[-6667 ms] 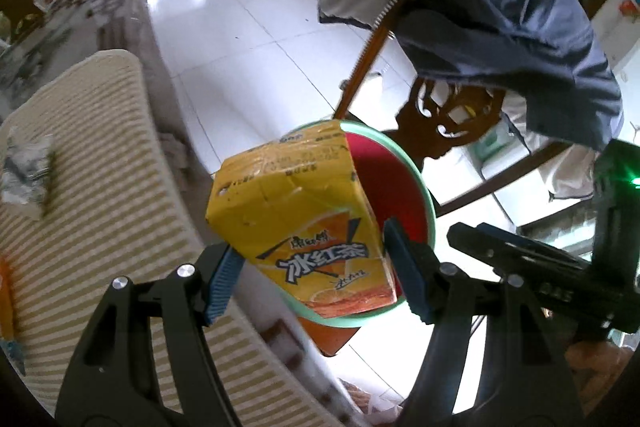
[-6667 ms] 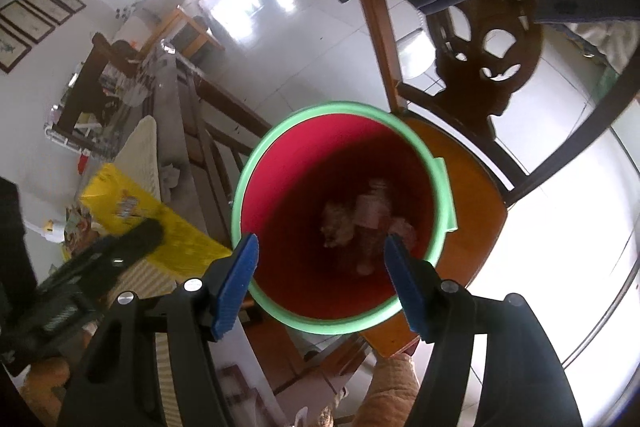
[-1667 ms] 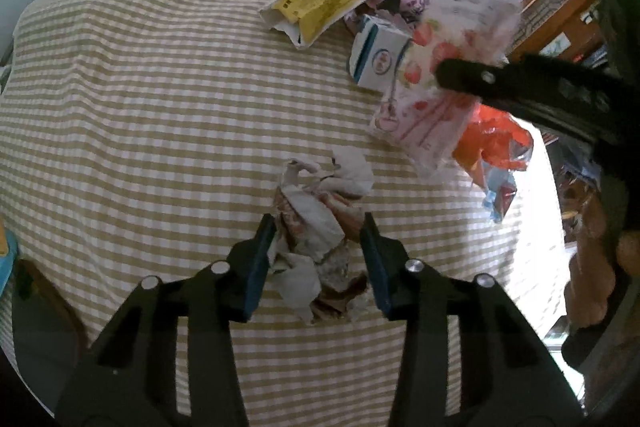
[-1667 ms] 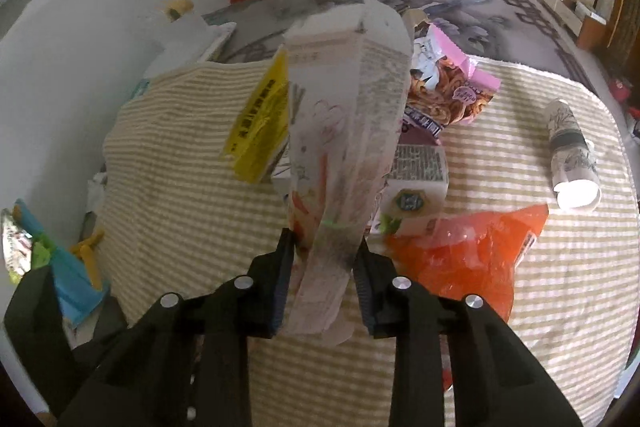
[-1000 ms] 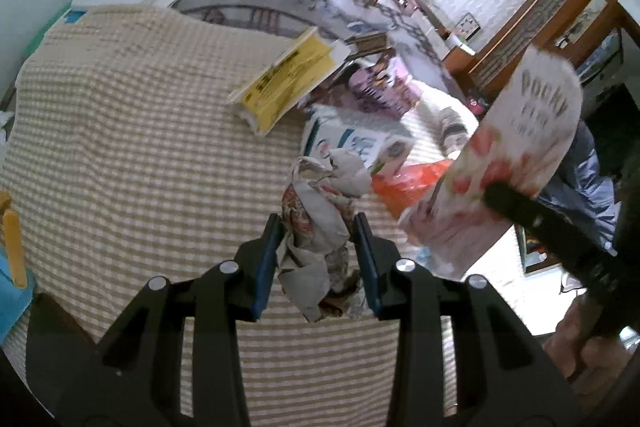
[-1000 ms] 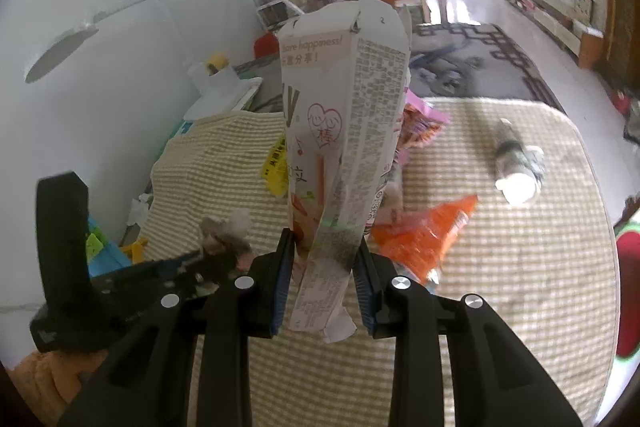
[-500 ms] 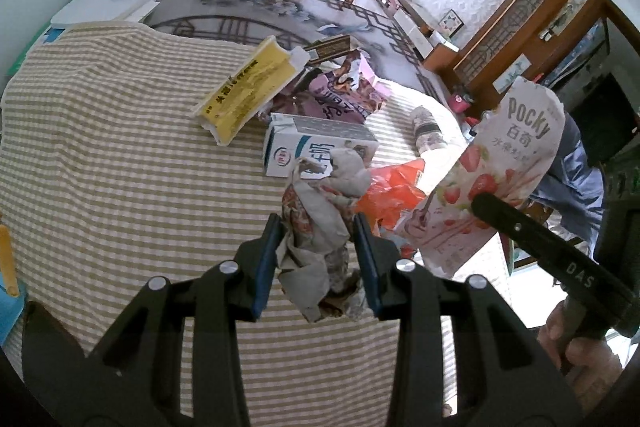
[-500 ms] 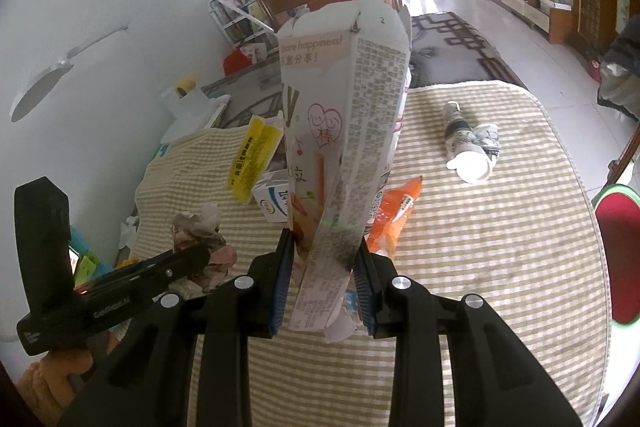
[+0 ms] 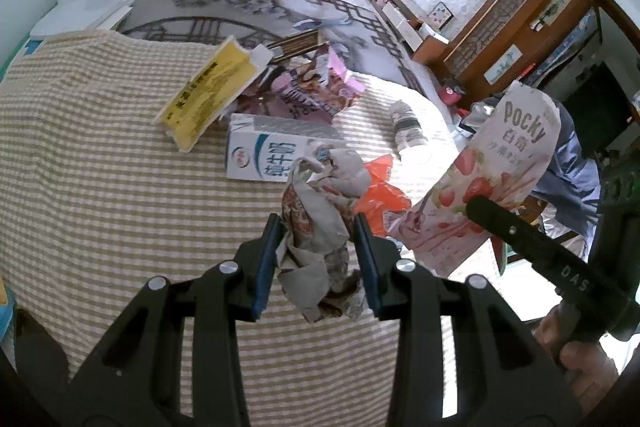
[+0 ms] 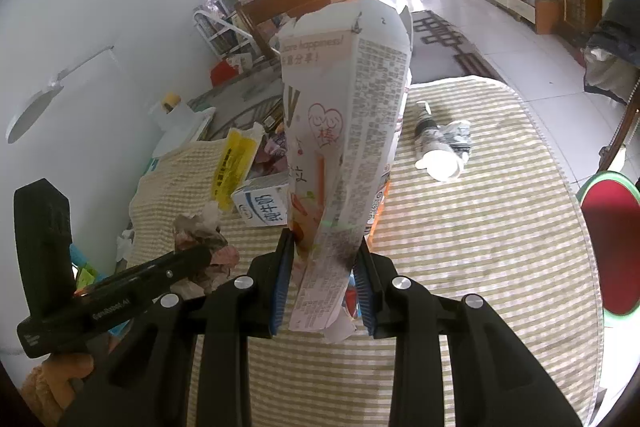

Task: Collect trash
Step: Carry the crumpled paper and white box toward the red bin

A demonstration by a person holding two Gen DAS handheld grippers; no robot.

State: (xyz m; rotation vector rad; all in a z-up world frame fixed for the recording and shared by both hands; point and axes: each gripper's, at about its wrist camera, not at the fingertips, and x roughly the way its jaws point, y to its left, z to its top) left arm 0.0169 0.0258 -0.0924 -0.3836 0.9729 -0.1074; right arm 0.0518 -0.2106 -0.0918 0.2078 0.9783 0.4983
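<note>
milk carton [image 9: 276, 155] on tablecloth [image 9: 100, 195], bottle [image 9: 408, 127] right

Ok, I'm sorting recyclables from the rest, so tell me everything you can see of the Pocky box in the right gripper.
The Pocky box is a flattened, creased pale cardboard carton, printed with strawberries and the brand name on one face and dense small text on the other. Its top flaps are torn open. It stands roughly upright, lifted clear of the checked tablecloth, pinched near its lower end between the blue pads of the right gripper. Nothing else touches it.
</note>
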